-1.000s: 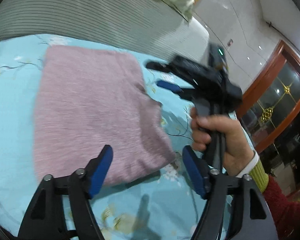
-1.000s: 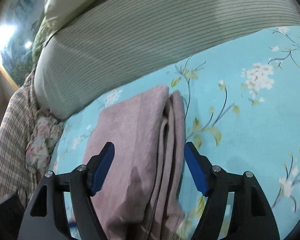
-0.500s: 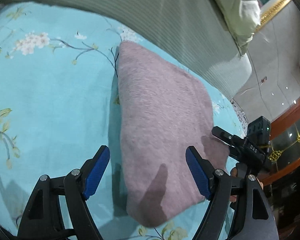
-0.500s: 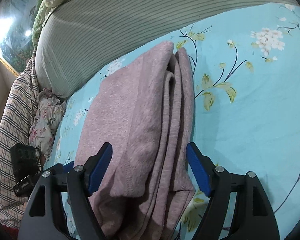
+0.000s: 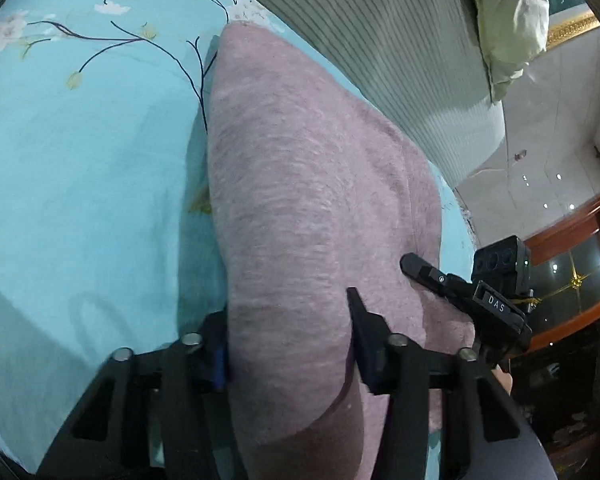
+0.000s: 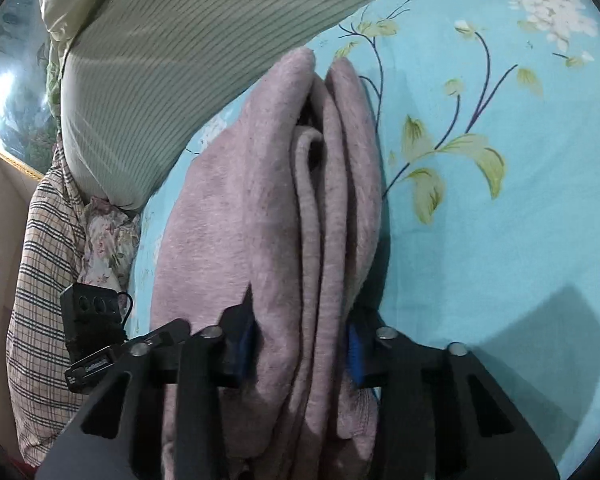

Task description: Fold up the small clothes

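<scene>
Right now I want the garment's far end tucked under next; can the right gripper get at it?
Probably not as things stand: the right gripper, its jaws just closed, clamps the folded pink garment's near end, and the left gripper grips it too. One would have to let go first.

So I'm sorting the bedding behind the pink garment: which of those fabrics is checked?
The plaid cloth at the right wrist view's left edge: dark crossing lines on beige. The striped cushion has parallel lines only; the floral piece shows flowers.
</scene>
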### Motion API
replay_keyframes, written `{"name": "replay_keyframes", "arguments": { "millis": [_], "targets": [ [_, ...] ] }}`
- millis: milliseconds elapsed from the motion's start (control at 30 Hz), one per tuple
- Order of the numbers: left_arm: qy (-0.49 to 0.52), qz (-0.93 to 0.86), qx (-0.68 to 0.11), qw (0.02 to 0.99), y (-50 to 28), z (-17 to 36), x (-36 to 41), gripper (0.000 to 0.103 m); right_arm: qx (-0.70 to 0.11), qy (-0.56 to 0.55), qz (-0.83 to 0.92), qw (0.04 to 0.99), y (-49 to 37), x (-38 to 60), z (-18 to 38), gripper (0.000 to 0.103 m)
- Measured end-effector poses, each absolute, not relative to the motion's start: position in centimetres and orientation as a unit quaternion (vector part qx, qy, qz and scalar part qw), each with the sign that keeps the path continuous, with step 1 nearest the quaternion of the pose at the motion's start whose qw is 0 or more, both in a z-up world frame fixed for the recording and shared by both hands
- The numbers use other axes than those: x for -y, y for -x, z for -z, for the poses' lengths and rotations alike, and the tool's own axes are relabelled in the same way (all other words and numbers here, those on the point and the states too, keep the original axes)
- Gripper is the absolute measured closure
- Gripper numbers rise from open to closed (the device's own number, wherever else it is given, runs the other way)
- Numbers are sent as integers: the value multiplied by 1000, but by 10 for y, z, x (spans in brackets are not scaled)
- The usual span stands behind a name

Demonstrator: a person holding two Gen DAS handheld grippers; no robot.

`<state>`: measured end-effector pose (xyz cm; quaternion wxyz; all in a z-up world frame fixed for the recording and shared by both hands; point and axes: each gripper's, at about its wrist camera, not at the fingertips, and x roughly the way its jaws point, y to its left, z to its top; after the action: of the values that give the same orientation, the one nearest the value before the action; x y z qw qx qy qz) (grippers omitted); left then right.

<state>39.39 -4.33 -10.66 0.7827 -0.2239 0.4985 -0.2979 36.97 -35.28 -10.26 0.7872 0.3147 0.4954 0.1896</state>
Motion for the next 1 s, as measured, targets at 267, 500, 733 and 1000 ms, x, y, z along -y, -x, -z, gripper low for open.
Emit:
{"name": "replay_keyframes", "arguments": {
  "millis": [267,500,733,1000],
  "targets": [
    [211,303,-453,811,-352,70,19,71,-466,-291,-245,799,-345,306,59,73],
    [193,258,-417,850,-286,31,-61,71,-456,-283,-325,779,-331,223,54,73],
    [189,203,-408,870,-249,32,-119,71,-473,-274,-364,754,-327,160,72,73],
    [202,179,-429,862,-249,78,-139,68,-506,-257,-334,753,-326,152,101,71]
  ]
}}
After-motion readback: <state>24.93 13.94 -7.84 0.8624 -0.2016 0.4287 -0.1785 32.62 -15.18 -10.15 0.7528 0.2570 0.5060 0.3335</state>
